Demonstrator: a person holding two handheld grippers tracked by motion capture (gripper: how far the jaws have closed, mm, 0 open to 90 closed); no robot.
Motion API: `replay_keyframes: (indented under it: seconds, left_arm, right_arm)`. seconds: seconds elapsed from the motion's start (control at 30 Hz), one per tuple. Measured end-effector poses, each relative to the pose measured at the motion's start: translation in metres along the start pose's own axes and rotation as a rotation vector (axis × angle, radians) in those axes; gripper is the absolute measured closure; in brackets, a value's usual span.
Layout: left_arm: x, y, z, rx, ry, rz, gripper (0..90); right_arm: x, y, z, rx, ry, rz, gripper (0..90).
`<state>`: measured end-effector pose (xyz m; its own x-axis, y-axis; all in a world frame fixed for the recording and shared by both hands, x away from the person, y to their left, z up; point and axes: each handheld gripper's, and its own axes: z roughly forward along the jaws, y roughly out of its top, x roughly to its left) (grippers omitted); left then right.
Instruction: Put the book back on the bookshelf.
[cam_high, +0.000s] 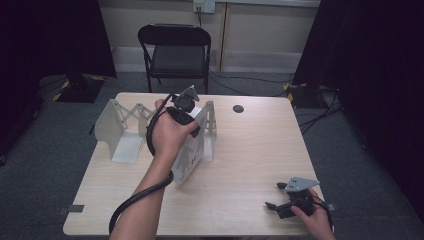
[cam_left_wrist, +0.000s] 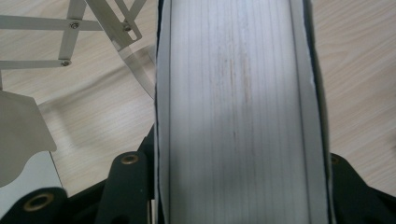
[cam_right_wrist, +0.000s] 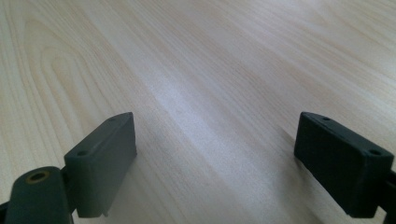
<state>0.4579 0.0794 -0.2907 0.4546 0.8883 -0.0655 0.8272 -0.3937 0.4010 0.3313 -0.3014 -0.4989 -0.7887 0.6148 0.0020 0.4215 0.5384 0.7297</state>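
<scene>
A grey-carpeted room with a black folding chair (cam_high: 175, 52) lies beyond the pale wooden table (cam_high: 250, 150). An expandable metal book rack (cam_high: 117, 127) stands on the table, just left of the left gripper (cam_high: 185, 107). That gripper's jaws are clamped on a thick white book (cam_left_wrist: 238, 112), held upright by its top edge; in the left gripper view the page block runs straight up between the jaws. The book's foot seems to touch the table, though the hand hides much of it. Well apart, near the table's front corner, the right gripper (cam_right_wrist: 215, 158) hovers low over bare wood, jaws spread wide with nothing between them.
</scene>
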Motion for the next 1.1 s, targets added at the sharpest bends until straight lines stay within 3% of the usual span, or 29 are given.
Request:
replay_keyframes:
  seconds: [0.77, 0.8, 1.1]
  left_arm:
    - [0.002, 0.011, 0.007, -0.002, 0.02, -0.027, 51.6]
    - [0.001, 0.011, 0.007, -0.007, 0.019, -0.046, 51.6]
    - [0.003, 0.017, 0.01, -0.013, 0.029, -0.058, 51.7]
  right_arm:
    - [0.0, 0.0, 0.0, 0.0, 0.0, 0.0, 12.4]
    - [0.0, 0.0, 0.0, 0.0, 0.0, 0.0, 12.4]
    - [0.0, 0.0, 0.0, 0.0, 0.0, 0.0, 12.4]
